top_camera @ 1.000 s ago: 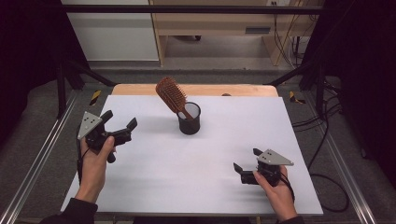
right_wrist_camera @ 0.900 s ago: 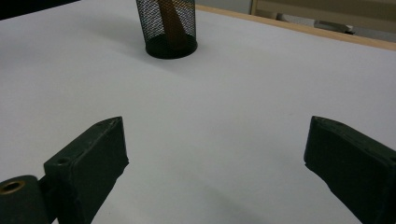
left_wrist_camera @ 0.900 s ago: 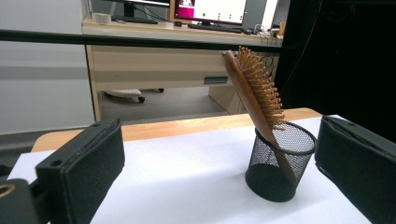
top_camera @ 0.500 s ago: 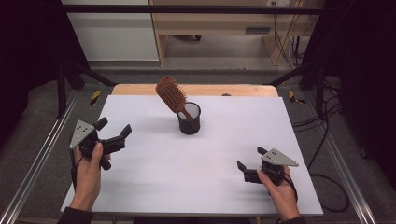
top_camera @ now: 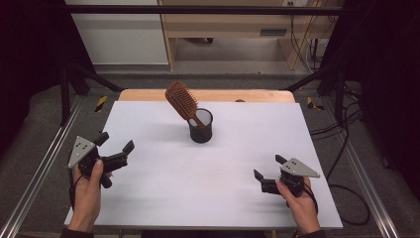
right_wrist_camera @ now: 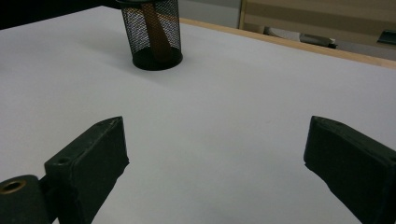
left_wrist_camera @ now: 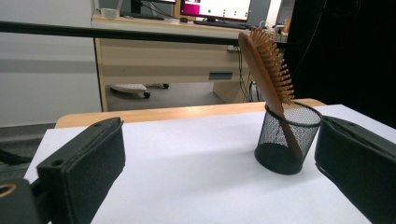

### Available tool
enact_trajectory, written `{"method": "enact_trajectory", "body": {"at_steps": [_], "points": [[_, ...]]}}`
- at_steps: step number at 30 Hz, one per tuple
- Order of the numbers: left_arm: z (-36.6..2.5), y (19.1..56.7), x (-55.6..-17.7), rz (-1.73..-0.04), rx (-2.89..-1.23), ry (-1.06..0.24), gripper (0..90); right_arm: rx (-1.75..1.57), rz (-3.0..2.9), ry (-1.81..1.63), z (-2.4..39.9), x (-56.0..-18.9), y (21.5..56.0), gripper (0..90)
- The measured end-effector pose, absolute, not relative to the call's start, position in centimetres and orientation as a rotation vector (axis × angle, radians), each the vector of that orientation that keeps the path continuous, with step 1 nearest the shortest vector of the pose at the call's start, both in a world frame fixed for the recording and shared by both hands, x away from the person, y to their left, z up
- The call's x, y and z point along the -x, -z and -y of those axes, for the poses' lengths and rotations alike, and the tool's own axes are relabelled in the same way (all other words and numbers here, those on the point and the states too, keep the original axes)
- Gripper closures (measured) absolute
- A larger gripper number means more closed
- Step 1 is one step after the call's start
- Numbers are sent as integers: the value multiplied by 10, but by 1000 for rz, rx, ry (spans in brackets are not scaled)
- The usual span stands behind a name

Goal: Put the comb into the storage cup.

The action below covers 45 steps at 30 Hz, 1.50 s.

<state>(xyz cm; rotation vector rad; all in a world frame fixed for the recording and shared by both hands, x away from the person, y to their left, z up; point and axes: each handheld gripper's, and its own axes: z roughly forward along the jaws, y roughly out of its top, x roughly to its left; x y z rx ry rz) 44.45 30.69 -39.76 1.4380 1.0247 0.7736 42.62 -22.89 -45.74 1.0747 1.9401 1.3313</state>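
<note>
A wooden hairbrush (top_camera: pixel 182 102) stands handle-down in a black mesh cup (top_camera: pixel 200 127) near the middle of the far half of a white table (top_camera: pixel 208 183). Its long axis runs steeply upward, tilted so the bristled head leans up and to the left of the cup in the high view. In the left gripper view the hairbrush (left_wrist_camera: pixel 268 65) rises out of the cup (left_wrist_camera: pixel 286 140) with its bristles facing right and its smooth back facing left. In the right gripper view only the brown handle shows through the mesh of the cup (right_wrist_camera: pixel 152 35), slanting down to the cup's floor.

Compared with the picture half a second earlier, the left gripper (top_camera: pixel 115 153) has drawn back slightly toward the left near corner of the table (the hairbrush and cup have not moved). The right gripper (top_camera: pixel 268 173) sits in much the same place by the right near edge.

The hairbrush is a reddish-brown oval paddle with rows of short wooden pins; its head stands well clear of the cup's rim. The cup is round, open-topped, dark wire mesh with a solid base.

Both grippers are held well apart from the cup, each in one of the person's hands. The left gripper's jaws stand wide apart with nothing between them; the right gripper's jaws are likewise spread wide and hold nothing.
</note>
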Motion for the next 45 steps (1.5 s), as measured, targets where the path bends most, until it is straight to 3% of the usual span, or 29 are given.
{"method": "enact_trajectory", "body": {"at_steps": [45], "points": [[-307,422,-410,-965,-1482,-766,23,-1072,-1894,-1345,235,-426,457,53]]}}
